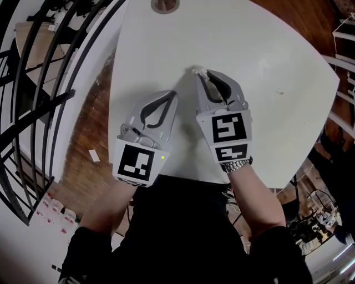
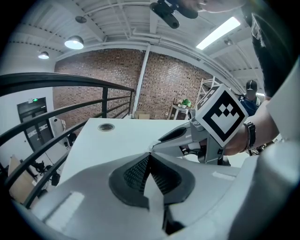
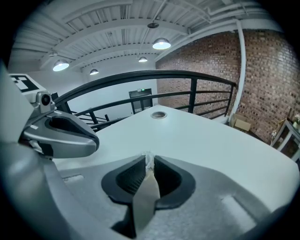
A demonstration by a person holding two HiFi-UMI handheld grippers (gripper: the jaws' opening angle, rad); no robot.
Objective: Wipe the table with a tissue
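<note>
A white table (image 1: pixel 266 50) fills the head view. My right gripper (image 1: pixel 198 72) is over its middle, shut on a small wad of white tissue (image 1: pixel 197 70) that pokes out at the jaw tips; in the right gripper view the tissue (image 3: pixel 149 160) sits pinched between the dark pads. My left gripper (image 1: pixel 175 95) hangs just left of the right one, nearer the table's front edge, shut with nothing between its jaws (image 2: pixel 150 157). The right gripper's body (image 2: pixel 187 138) shows in the left gripper view.
A round cable grommet (image 1: pixel 165 5) is set in the table's far end. A black railing (image 1: pixel 33 105) runs along the left over a wood floor. A small speck (image 1: pixel 280 92) lies on the table's right part. Shelving (image 1: pixel 344 72) stands at the right.
</note>
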